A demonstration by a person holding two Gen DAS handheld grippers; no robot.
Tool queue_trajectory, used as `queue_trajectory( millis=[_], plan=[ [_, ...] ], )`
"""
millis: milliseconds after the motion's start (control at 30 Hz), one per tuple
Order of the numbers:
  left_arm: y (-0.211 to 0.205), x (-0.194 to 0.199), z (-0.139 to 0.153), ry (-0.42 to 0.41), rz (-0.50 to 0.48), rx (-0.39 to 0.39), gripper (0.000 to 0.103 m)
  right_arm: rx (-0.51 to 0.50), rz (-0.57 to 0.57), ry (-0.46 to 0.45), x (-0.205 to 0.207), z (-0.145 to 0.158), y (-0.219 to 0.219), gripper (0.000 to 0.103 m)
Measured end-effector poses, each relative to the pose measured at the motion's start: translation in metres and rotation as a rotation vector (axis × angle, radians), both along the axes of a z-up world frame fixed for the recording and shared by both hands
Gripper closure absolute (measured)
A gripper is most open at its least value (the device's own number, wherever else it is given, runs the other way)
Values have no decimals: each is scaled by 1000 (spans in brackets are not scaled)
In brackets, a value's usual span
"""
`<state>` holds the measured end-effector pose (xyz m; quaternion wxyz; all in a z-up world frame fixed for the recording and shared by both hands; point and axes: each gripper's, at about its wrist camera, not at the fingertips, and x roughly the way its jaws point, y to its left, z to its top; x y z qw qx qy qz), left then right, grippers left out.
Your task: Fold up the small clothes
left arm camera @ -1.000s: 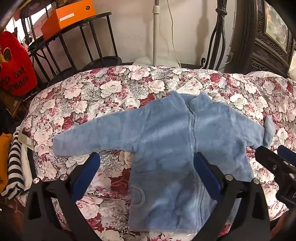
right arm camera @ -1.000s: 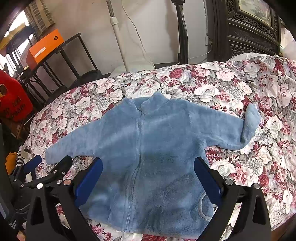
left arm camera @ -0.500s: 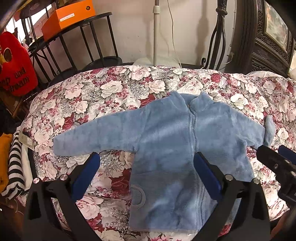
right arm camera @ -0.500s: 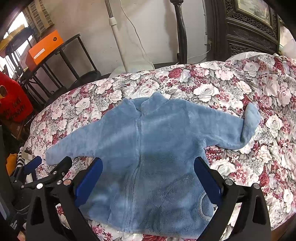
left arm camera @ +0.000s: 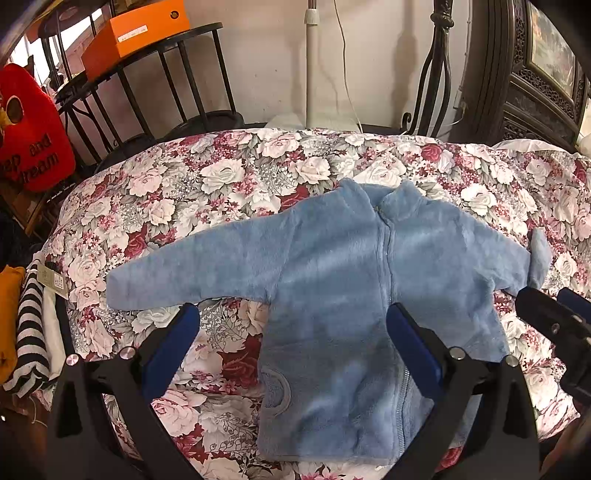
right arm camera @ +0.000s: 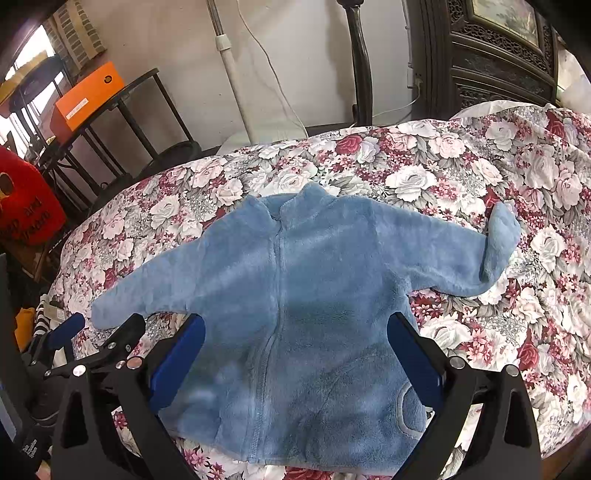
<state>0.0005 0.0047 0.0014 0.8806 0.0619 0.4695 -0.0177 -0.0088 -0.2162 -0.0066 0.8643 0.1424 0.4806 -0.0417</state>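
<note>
A small blue fleece jacket [left arm camera: 347, 295] lies flat, front up and zipped, on a floral bedspread [left arm camera: 229, 177]. Its left sleeve stretches out straight; the right sleeve's cuff is bent upward [right arm camera: 498, 240]. The jacket fills the middle of the right wrist view [right arm camera: 303, 302]. My left gripper [left arm camera: 291, 328] is open and empty, held above the jacket's lower left side. My right gripper [right arm camera: 295, 336] is open and empty above the jacket's lower body. Each gripper shows at the edge of the other's view, the right one [left arm camera: 554, 325] and the left one [right arm camera: 96, 339].
A black metal rack [left arm camera: 147, 85] with an orange box [left arm camera: 133, 33] stands beyond the bed at back left, beside a red cushion [left arm camera: 29, 133]. Striped and yellow clothes [left arm camera: 26, 325] lie off the bed's left edge. A dark carved cabinet [left arm camera: 535, 74] stands at back right.
</note>
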Motion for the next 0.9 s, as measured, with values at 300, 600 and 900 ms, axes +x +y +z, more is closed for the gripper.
queue_trajectory(
  millis=[300, 600, 900],
  plan=[
    [1, -1, 0, 1, 1, 1, 5, 2, -1, 0, -1, 0, -1, 4],
    [0, 0, 0, 0, 1, 1, 5, 4, -1, 0, -1, 0, -2, 4],
    [0, 0, 0, 2, 2, 2, 5, 5, -3, 1, -1, 0, -2, 4]
  ],
)
